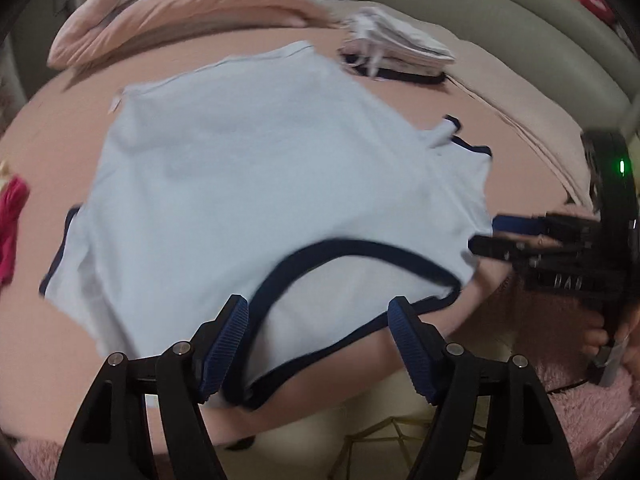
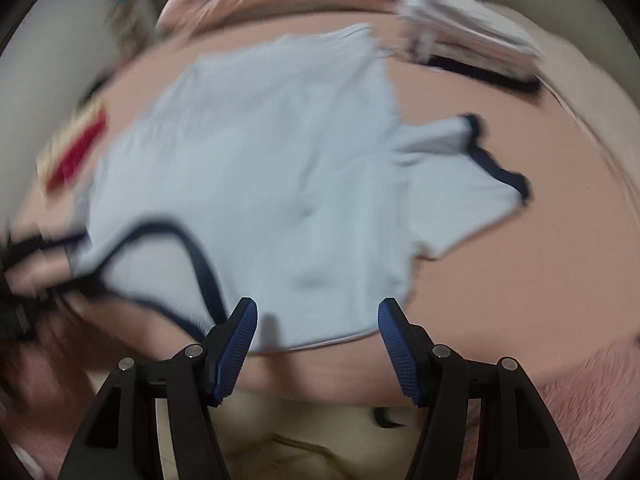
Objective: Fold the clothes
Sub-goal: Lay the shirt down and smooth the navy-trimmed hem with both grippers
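A light blue T-shirt (image 1: 256, 184) with navy trim lies spread flat on the pink bed cover (image 1: 60, 152), its collar (image 1: 360, 248) toward me. My left gripper (image 1: 320, 308) is open, with its fingers set wide on either side of the collar's near edge. My right gripper (image 2: 318, 312) is open too, just above the shirt's near shoulder edge (image 2: 320, 300), and holds nothing. In the left wrist view the right gripper (image 1: 486, 234) is at the shirt's right shoulder. The right wrist view is blurred; the left gripper (image 2: 24, 252) is a dark smear at its left edge.
A stack of folded clothes (image 1: 396, 48) sits at the far right of the bed. A rolled pink quilt (image 1: 180, 8) lies along the back. A red garment (image 1: 12, 220) is at the left edge. A fluffy pink rug (image 1: 580, 400) lies below the bed's near edge.
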